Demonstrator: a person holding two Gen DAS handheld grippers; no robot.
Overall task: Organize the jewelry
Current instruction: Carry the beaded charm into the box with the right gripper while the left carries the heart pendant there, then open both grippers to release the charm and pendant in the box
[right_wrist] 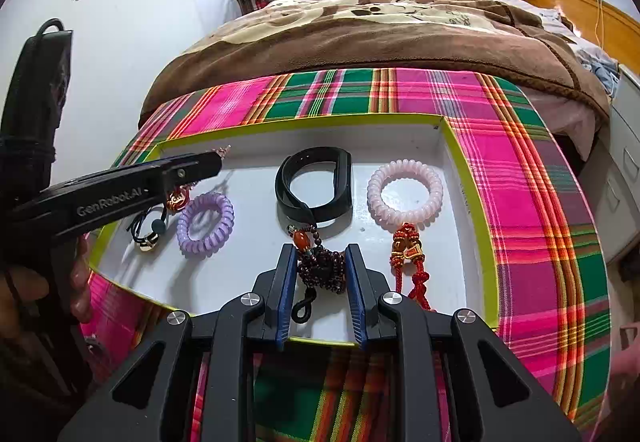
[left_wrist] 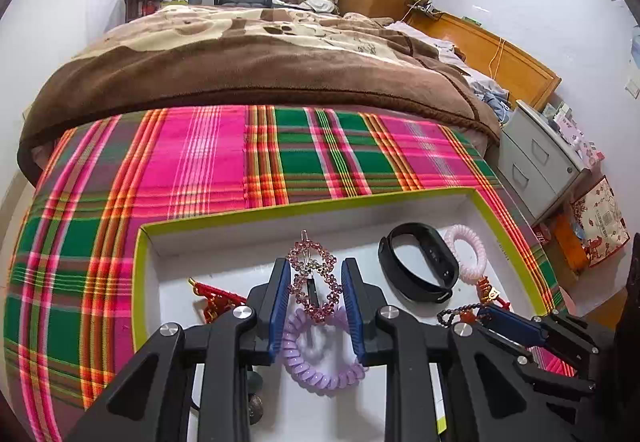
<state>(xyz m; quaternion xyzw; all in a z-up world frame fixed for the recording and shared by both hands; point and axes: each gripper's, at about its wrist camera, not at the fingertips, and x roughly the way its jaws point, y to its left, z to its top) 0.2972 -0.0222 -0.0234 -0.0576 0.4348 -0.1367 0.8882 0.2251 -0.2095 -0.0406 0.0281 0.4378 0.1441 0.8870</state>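
A white tray with a yellow-green rim (left_wrist: 141, 242) (right_wrist: 469, 178) lies on a plaid cloth. My left gripper (left_wrist: 316, 302) (right_wrist: 218, 161) is shut on a pink rhinestone hair clip (left_wrist: 310, 274) (right_wrist: 223, 151), held over the tray above a purple coil hair tie (left_wrist: 320, 366) (right_wrist: 206, 224). My right gripper (right_wrist: 320, 282) (left_wrist: 486, 316) is shut on a dark beaded bracelet (right_wrist: 322, 268) (left_wrist: 456, 312) with an orange bead, low over the tray's near side. In the tray lie a black wristband (left_wrist: 416, 262) (right_wrist: 316, 186) and a pink coil hair tie (left_wrist: 466, 254) (right_wrist: 404, 194) with a red knotted tassel (right_wrist: 408, 258).
A red knot ornament (left_wrist: 216, 300) and a black hair elastic (right_wrist: 150, 230) lie at the tray's left end. The plaid cloth (left_wrist: 200, 162) covers the bed's foot, with a brown blanket (left_wrist: 260, 62) behind. A grey drawer cabinet (left_wrist: 532, 162) stands at the right. A hand (right_wrist: 76, 282) grips the left tool.
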